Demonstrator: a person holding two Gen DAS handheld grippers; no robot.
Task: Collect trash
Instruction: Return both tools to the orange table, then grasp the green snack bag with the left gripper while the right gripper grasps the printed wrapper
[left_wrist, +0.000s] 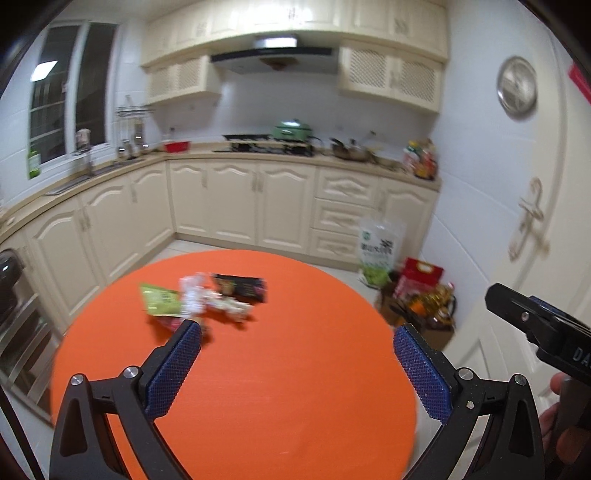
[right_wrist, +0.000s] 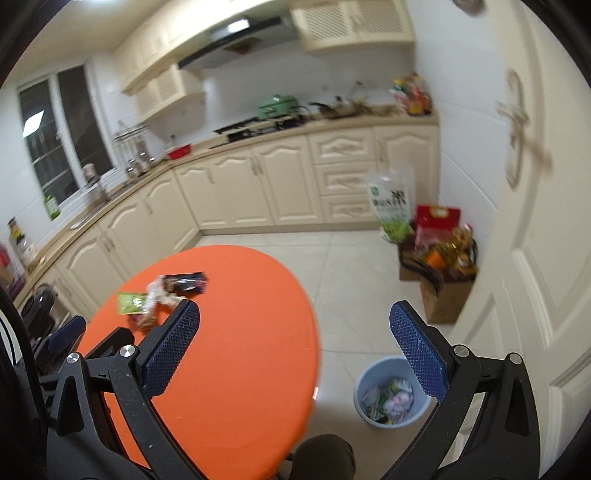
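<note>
Tongs agape; only right tongs (right_wrist: 295, 325) view shows bin (right_wrist: 391, 397).

Both grippers look alike: the left gripper (left_wrist: 297, 338) and right gripper (right_wrist: 294, 321) have matte black angular arms with silver screws, and fingers (left_wrist: 173, 369) faced in blue textured pads. White lettering marks the right gripper's body; a bare-skinned hand (left_wrist: 563, 417) grips it.

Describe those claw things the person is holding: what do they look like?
The left gripper and right gripper match: black plastic frames with silver bolt heads, and two flat fingers covered in blue textured pads. White lettering marks one body. No cables or sleeves show.
</note>
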